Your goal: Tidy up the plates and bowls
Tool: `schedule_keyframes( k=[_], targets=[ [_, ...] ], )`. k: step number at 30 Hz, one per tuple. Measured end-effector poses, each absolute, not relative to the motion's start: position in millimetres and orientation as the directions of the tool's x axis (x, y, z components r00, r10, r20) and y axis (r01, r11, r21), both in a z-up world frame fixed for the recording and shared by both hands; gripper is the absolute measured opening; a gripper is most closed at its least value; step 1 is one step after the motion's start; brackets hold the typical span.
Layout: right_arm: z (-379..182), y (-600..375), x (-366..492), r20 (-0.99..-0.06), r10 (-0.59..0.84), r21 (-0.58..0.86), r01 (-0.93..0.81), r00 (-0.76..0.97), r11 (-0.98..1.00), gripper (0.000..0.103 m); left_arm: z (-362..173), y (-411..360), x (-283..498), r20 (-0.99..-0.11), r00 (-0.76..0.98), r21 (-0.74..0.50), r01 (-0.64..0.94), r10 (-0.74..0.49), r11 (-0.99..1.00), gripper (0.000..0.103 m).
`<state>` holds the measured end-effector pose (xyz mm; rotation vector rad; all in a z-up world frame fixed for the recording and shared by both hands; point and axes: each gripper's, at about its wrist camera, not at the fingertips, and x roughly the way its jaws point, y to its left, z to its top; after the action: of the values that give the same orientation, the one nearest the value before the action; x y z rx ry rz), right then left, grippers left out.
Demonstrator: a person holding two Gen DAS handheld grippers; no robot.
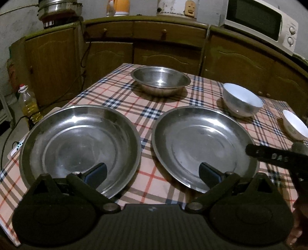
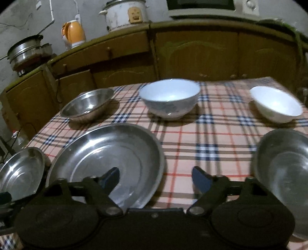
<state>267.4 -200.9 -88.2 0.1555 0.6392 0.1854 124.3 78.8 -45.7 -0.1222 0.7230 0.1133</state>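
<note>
Two steel plates lie side by side on the plaid table: the left plate (image 1: 80,144) and the right plate (image 1: 204,146). A steel bowl (image 1: 160,79) stands behind them, with two white bowls, one large (image 1: 242,100) and one small (image 1: 294,124), at the right. My left gripper (image 1: 153,173) is open and empty, hovering over the gap between the plates. My right gripper (image 2: 155,178) is open and empty beside the right plate (image 2: 107,161); it shows at the left wrist view's right edge (image 1: 273,156). The right wrist view also holds the left plate (image 2: 21,173), a third steel plate (image 2: 284,165), the steel bowl (image 2: 88,104) and the white bowls, large (image 2: 170,98) and small (image 2: 275,103).
The plaid tablecloth (image 1: 154,113) covers the table. Wooden cabinets (image 1: 154,48) run behind it, carrying a microwave (image 1: 261,21), a rice cooker (image 2: 125,14), an orange kettle (image 2: 74,33) and steel pots (image 2: 27,52). An oil bottle (image 1: 28,103) stands on the floor at the left.
</note>
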Motion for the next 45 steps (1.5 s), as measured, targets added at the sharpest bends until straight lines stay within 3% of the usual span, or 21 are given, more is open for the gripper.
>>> schedule_keyframes(
  k=[1,3,4,6,9,17,24,26,28,30,45],
  targets=[
    [-91,-199,271,-0.585,0.227,0.207,-0.128,0.779,0.97,0.078,-46,80,127,-0.666,0.744,-0.076,-0.145,0.058,0.986,0.103],
    [-95,-198,275,-0.596,0.251,0.229,-0.138,0.763,0.964,0.046,-46,80,129,-0.663,0.747,-0.076,-0.145,0.058,0.987,0.103],
    [-98,-198,276,-0.602,0.263,0.241,-0.143,0.754,0.96,0.043,-46,80,131,-0.662,0.747,-0.07,-0.146,0.063,0.987,0.103],
    [-103,-201,276,-0.611,0.263,0.247,-0.135,0.747,0.959,0.018,-48,79,134,-0.662,0.746,-0.059,-0.145,0.07,0.988,0.103],
    [-106,-211,274,-0.605,0.282,0.278,-0.135,0.745,0.951,0.017,-50,79,139,-0.666,0.742,-0.055,-0.147,0.073,0.988,0.103],
    [-105,-249,242,-0.614,0.224,0.198,-0.127,0.757,0.972,0.017,-51,67,150,-0.667,0.743,-0.041,-0.099,0.046,0.994,0.103],
    [-105,-275,214,-0.62,0.19,0.172,-0.104,0.761,0.98,0.017,-61,36,163,-0.707,0.707,-0.021,0.007,-0.02,1.0,0.084],
    [-106,-279,208,-0.619,0.19,0.176,-0.101,0.762,0.979,0.017,-64,28,166,-0.721,0.692,-0.012,0.035,-0.033,0.999,0.071],
    [-106,-280,202,-0.617,0.189,0.178,-0.098,0.764,0.979,0.018,-69,20,168,-0.744,0.665,-0.017,0.073,-0.061,0.997,0.042],
    [-103,-281,199,-0.612,0.191,0.181,-0.099,0.768,0.978,0.018,-73,15,167,-0.763,0.64,-0.023,0.106,-0.086,0.994,0.03],
    [-73,-295,137,-0.545,0.165,0.192,-0.069,0.822,0.979,0.019,-31,-3,112,-0.7,0.709,0.014,0.135,-0.087,0.991,0.026]
  ],
)
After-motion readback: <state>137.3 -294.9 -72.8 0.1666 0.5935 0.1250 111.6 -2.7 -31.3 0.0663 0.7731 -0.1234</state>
